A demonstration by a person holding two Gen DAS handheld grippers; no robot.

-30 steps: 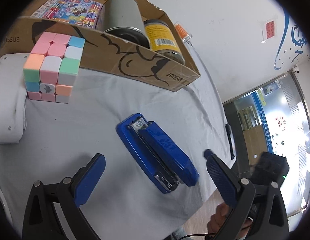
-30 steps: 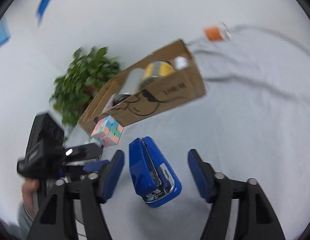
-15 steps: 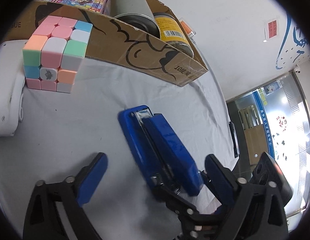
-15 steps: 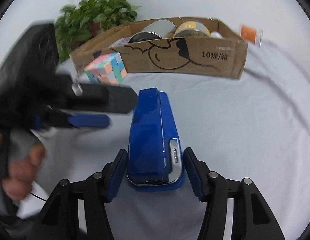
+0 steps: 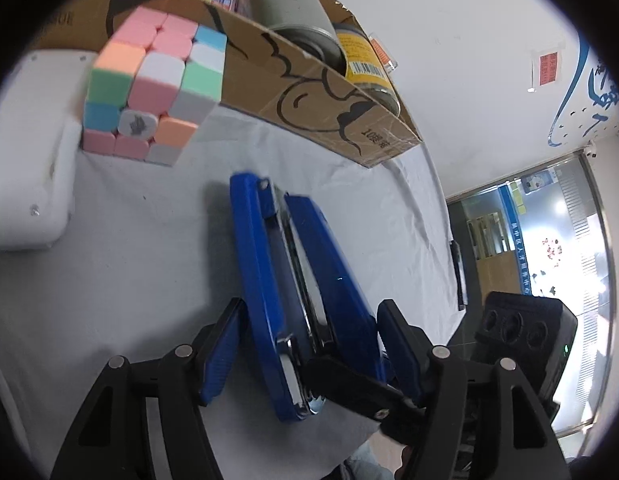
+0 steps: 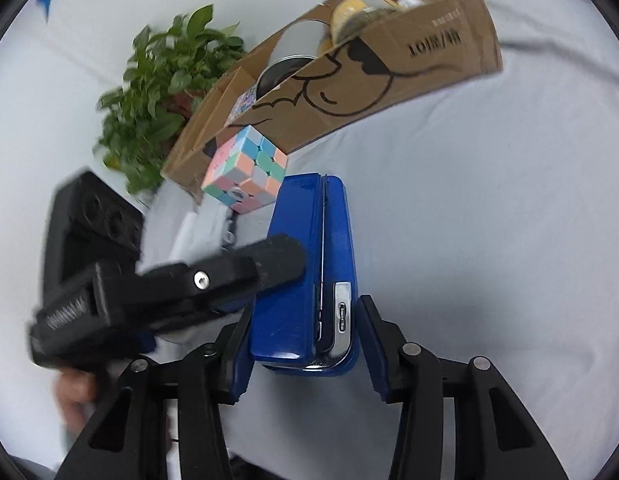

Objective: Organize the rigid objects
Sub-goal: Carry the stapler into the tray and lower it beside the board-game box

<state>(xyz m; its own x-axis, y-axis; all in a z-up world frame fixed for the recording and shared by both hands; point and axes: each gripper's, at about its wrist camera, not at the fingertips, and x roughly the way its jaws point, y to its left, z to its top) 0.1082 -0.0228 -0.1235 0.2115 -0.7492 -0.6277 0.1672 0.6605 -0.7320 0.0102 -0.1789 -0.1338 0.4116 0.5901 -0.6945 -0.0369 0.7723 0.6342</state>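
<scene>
**Both tools bracketing the blue stapler on its side**

Right tool point(image 6: 303, 338) is reaching forward low over the counter point(image 6: 489, 208), its fingers set narrowly on either side of the rear end of the blue stapler point(image 6: 309, 276); the left pad is looking pressed to the stapler's flat base, while a thin gap is showing at the right pad, so whether it is gripping I cannot tell. Left tool point(image 5: 313, 346) is coming in from the other side, its fingers also flanking the stapler point(image 5: 293, 292) at a narrow spread, contact unclear.

Only the left wrist view is showing the stapler's open seam with the metal magazine between base and top; only the right wrist view is showing a bare hand point(image 6: 75, 396) holding the left tool's black body, which is crossing in front of the stapler's left flank.

Further out, a pastel puzzle cube point(image 5: 149, 88) is sitting just before a cardboard box point(image 5: 329, 104) holding a grey can point(image 5: 285, 12) and a yellow-labelled jar point(image 5: 363, 64). A white block point(image 5: 33, 160) is lying left of the cube, and a green plant point(image 6: 165, 80) is standing behind the box.
</scene>
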